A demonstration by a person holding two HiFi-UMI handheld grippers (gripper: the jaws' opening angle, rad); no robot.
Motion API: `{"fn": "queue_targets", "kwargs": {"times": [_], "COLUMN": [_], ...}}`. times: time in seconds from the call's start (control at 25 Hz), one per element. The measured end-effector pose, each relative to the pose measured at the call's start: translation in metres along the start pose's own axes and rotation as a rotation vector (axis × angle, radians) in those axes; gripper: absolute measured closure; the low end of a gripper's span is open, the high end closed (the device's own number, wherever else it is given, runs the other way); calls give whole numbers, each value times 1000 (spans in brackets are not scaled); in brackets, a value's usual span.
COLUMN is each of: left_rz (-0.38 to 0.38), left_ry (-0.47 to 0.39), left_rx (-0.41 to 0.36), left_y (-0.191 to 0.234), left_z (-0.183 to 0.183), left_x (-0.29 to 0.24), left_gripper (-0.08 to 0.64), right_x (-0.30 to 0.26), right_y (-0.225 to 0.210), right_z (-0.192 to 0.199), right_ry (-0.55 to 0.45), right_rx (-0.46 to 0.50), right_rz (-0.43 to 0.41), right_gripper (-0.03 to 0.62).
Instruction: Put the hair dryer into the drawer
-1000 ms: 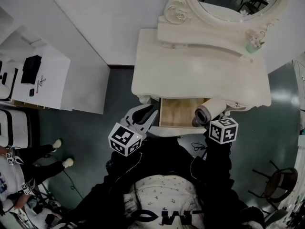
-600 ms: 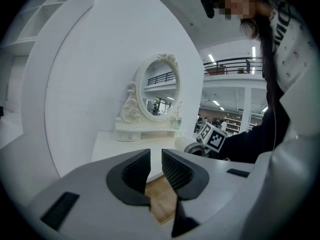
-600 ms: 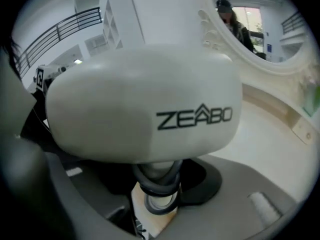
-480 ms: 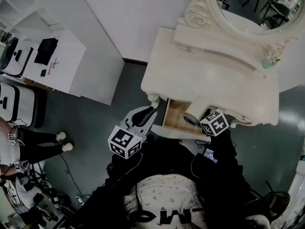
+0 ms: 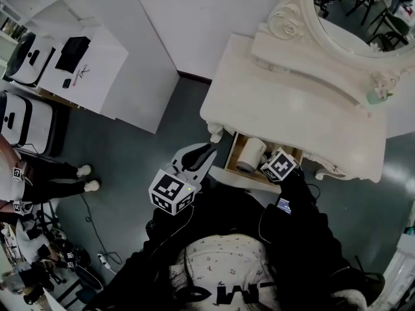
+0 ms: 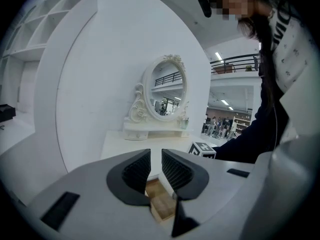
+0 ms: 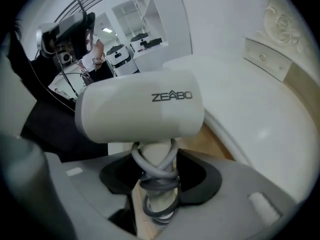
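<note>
In the head view I count two grippers, one hair dryer point(image 5: 250, 153), one open drawer point(image 5: 235, 149), one white dressing table point(image 5: 292, 105) and one round mirror point(image 5: 363, 8). My left gripper point(image 5: 206, 153) hangs just left of the drawer and holds nothing. My right gripper point(image 5: 264, 166) is at the near edge of the drawer with the hair dryer in it. The hair dryer sits over the open drawer, under the near edge of the table top. Its long fat barrel runs from far to near, with a round end facing me, and its handle goes off to the right into my gripper. I cannot tell if it touches the drawer floor. In the left gripper view my left gripper point(image 6: 155, 156) has its two jaws close, with a thin gap and nothing between them. Past them I see the wood of the drawer point(image 6: 161, 204), the table point(image 6: 135, 144), the one mirror point(image 6: 167, 86) and the marker cube point(image 6: 202, 148) of my other gripper. In the right gripper view my right gripper point(image 7: 159, 184) squeezes the hair dryer point(image 7: 140, 109) by its handle, where one grey cord point(image 7: 156, 176) is wound round. The barrel lies across from left to right, and the handle points down into my jaws. The wood of the drawer point(image 7: 216, 140) shows just behind it.
</note>
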State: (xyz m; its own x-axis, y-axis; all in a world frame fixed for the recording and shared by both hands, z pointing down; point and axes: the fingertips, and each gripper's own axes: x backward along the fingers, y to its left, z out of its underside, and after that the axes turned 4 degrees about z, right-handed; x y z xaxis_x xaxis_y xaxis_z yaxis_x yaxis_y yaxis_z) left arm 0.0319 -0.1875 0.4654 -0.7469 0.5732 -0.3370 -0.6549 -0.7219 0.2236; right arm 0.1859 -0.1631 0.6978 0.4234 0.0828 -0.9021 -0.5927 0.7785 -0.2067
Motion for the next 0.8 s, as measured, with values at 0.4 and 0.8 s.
{"fn": "queue_targets", "kwargs": {"times": [0.4,0.8], "left_rz": [25,37], "left_ry": [18,46], "left_rx": [6,11], "left_y": [0,0], "left_z": [4,13], "left_x": [-4,-5], "left_gripper": [506,506], "right_x": [-38,-57], "right_y": [-6,-20], "right_z": [23,36], "right_ry": [65,64], "right_rx": [-114,-204], "right_rz": [0,69], "right_gripper": [393,394]}}
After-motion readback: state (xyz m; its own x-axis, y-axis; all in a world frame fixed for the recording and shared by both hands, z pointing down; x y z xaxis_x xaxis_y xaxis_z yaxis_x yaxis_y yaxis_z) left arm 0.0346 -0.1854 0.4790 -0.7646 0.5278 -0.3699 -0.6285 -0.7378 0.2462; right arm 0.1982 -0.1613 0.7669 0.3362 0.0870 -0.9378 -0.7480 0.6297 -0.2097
